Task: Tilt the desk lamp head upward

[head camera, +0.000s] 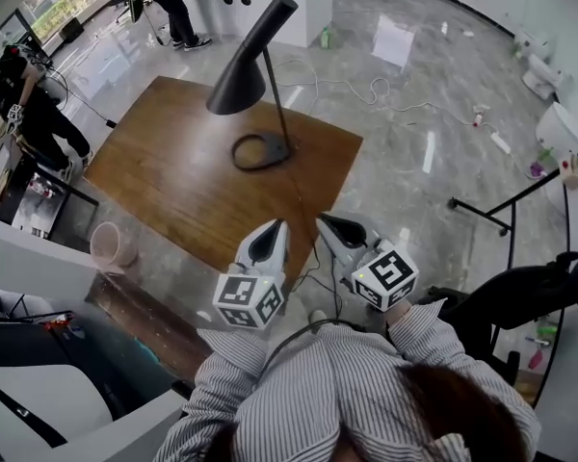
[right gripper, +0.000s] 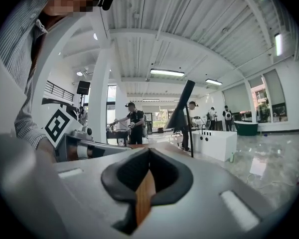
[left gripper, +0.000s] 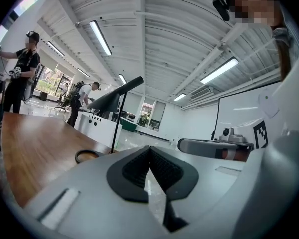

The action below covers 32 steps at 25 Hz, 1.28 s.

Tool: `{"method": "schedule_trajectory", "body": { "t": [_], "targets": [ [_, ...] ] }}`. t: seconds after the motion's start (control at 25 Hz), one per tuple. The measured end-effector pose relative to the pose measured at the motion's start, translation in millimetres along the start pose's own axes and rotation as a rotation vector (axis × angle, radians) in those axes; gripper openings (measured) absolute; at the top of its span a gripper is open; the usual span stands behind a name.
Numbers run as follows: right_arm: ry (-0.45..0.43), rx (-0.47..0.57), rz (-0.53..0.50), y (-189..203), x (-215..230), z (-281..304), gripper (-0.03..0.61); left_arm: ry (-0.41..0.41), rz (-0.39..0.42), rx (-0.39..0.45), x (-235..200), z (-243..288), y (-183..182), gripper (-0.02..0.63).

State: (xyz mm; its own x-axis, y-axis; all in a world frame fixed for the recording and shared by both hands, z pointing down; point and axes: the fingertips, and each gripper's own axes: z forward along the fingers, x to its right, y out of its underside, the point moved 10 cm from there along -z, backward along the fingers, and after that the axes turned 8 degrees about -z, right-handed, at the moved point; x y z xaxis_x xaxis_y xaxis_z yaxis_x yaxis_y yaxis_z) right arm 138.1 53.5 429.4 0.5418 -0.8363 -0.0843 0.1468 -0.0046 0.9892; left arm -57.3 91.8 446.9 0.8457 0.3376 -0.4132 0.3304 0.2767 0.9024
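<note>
A black desk lamp stands on the wooden table (head camera: 173,176), its cone head (head camera: 246,70) pointing down to the left, its thin stem rising from a ring base (head camera: 260,151). The same lamp head (left gripper: 109,99) shows far ahead in the left gripper view, and the lamp (right gripper: 182,113) in the right gripper view. My left gripper (head camera: 273,231) and right gripper (head camera: 329,223) are held side by side near my chest, at the table's near corner, well short of the lamp. Both are shut with nothing between the jaws.
A pink bucket (head camera: 114,245) sits on the floor left of the table. A white counter (head camera: 260,3) stands beyond the lamp, with people near it and at the far left. Cables (head camera: 366,94) trail over the marble floor, and a black stand (head camera: 491,210) is at right.
</note>
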Motion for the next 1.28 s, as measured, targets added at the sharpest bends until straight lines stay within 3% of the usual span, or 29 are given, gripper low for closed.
{"method": "schedule_trajectory", "body": {
  "t": [0.52,0.72,0.96,1.28],
  "targets": [
    [0.058,-0.027,-0.049,-18.6,48.6,120.7,0.012,0.096,0.029,-0.004,-94.9,62.7,-68.7,0.006],
    [0.095,-0.063,-0.093,-26.2,77.7,161.0,0.028,0.132,-0.018,-0.032,-125.6,91.0,-86.9,0.055],
    [0.111,-0.133,-0.1,-20.0,118.1,203.3,0.1,0.146,-0.084,-0.032,-152.0,122.0,-100.4,0.106],
    [0.128,-0.183,-0.106,-6.1,162.0,245.1,0.118,0.139,-0.159,-0.024,-174.1,153.7,-104.5,0.126]
  ]
}}
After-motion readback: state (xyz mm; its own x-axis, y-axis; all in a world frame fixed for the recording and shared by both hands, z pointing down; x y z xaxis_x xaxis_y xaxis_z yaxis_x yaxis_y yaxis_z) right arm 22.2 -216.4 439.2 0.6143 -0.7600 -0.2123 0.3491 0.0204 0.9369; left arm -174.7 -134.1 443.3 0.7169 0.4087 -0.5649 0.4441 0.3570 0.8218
